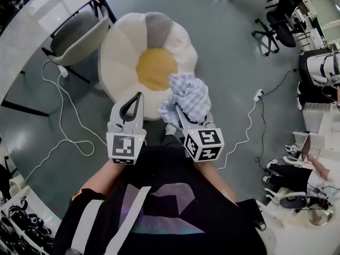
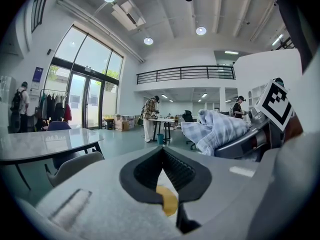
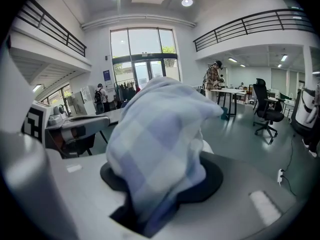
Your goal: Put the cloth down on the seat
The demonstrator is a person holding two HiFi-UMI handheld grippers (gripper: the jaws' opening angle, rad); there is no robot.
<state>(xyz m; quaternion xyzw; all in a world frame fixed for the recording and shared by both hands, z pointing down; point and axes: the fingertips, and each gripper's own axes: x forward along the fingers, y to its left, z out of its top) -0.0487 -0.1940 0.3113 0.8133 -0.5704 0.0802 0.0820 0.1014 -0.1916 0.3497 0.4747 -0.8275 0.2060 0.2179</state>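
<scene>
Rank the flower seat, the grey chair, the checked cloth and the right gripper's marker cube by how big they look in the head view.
1. flower seat
2-3. grey chair and checked cloth: about alike, and the cloth is nearer the camera, so unranked
4. right marker cube

cloth (image 1: 188, 95): pale blue and white check, in the right tool (image 1: 179, 115)
seat (image 1: 125, 47): ahead of both tools; cream petals, one grey petal, mustard-yellow centre
left tool (image 1: 139, 95): light grey body, black pads, white cube with black square markers
right tool: same grey, same black-on-white cube
floor (image 1: 223, 47): dull grey-green
cable (image 1: 248, 124): white, right of the right tool
chair (image 1: 79, 36): grey, beyond the left tool
</scene>
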